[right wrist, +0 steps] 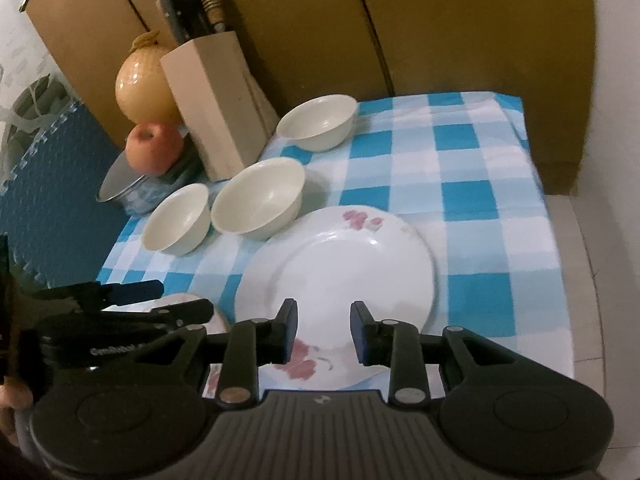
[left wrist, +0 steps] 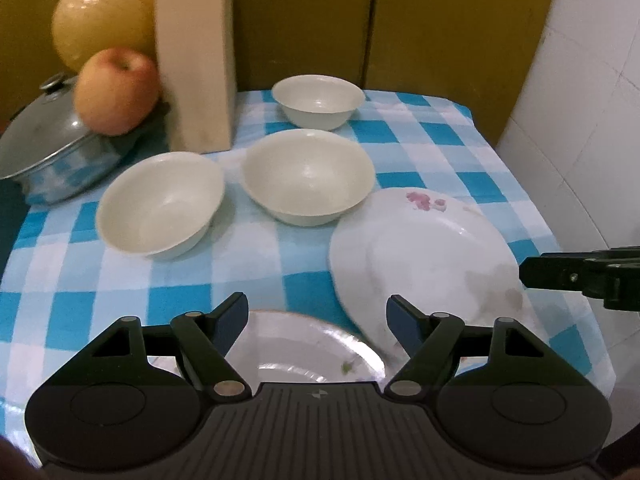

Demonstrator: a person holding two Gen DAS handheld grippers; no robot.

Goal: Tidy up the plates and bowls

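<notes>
A large white plate (right wrist: 340, 264) with pink flowers lies on the blue-checked cloth (right wrist: 472, 168) covering the bench, empty, its near rim between the right gripper's (right wrist: 324, 334) fingers, which stand narrowly apart with the pads not visibly pressing on it. Just left of it a second flowered plate (left wrist: 304, 344) lies empty under the left gripper (left wrist: 316, 320), whose fingers are spread wide, holding nothing. Behind the plates stand three cream bowls, all empty: a left bowl (left wrist: 160, 204), a middle bowl (left wrist: 308, 176) just beside the large plate, and a far bowl (left wrist: 318, 100). A knife block (right wrist: 216, 112) holds several knives. An apple (left wrist: 116, 92) rests on a lidded pot (left wrist: 52, 152), with a yellow pomelo (left wrist: 104, 12) behind.
</notes>
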